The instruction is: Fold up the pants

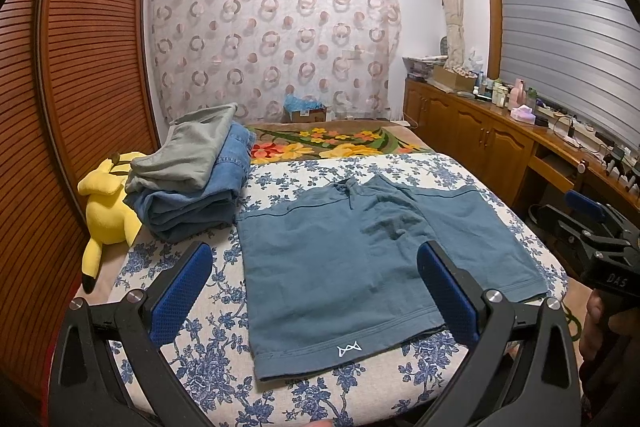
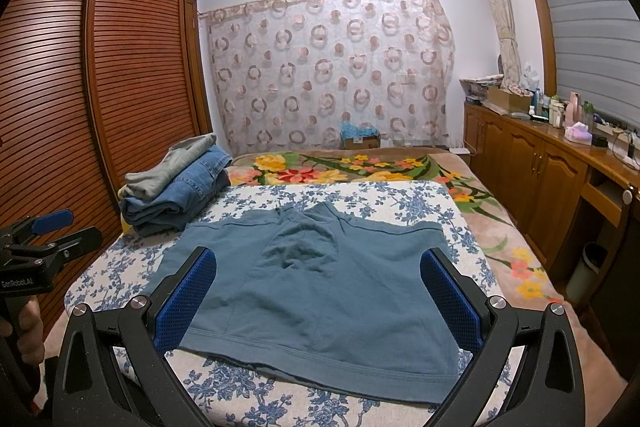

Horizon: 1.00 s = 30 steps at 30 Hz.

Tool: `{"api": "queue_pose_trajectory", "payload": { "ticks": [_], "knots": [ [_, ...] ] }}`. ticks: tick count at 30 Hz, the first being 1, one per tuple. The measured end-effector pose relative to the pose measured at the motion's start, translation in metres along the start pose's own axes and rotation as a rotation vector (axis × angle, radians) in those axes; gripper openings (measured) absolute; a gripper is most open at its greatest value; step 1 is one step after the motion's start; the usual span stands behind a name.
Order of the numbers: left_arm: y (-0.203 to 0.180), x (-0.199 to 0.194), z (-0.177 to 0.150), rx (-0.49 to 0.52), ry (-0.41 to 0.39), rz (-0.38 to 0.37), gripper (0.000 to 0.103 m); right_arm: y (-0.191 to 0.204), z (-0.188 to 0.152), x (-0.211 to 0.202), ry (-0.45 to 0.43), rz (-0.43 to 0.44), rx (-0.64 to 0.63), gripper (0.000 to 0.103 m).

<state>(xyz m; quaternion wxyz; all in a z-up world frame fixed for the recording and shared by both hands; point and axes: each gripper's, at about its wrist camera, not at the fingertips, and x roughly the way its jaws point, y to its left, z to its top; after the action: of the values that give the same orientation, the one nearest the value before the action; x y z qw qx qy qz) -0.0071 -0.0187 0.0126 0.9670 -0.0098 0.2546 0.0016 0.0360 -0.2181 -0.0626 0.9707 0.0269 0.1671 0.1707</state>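
left wrist view: left gripper (image 1: 316, 291) and right gripper (image 2: 320, 291) hover wide-fingered over flat, soft teal shorts (image 1: 360, 267) at centre frame.

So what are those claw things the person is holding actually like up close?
Each is a black plastic frame with silver bolts and two fingers faced in blue textured pads. The left gripper bears white "GenRobot.AI" lettering, the right gripper "DAS". A bare hand grips each handle; no cables show.
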Motion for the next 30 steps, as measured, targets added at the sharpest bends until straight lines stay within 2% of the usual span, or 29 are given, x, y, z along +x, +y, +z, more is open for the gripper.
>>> {"api": "queue_pose_trajectory", "payload": {
  "ticks": [20,30],
  "knots": [
    [-0.008,-0.006,0.003,0.004,-0.004,-0.014,0.102,0.000,0.000,0.001,0.003,0.002,0.003,0.102],
    [-0.004,0.026,0.000,0.050,0.080,-0.048,0.102,-0.004,-0.005,0.011,0.041,0.009,0.004,0.102]
  ]
}}
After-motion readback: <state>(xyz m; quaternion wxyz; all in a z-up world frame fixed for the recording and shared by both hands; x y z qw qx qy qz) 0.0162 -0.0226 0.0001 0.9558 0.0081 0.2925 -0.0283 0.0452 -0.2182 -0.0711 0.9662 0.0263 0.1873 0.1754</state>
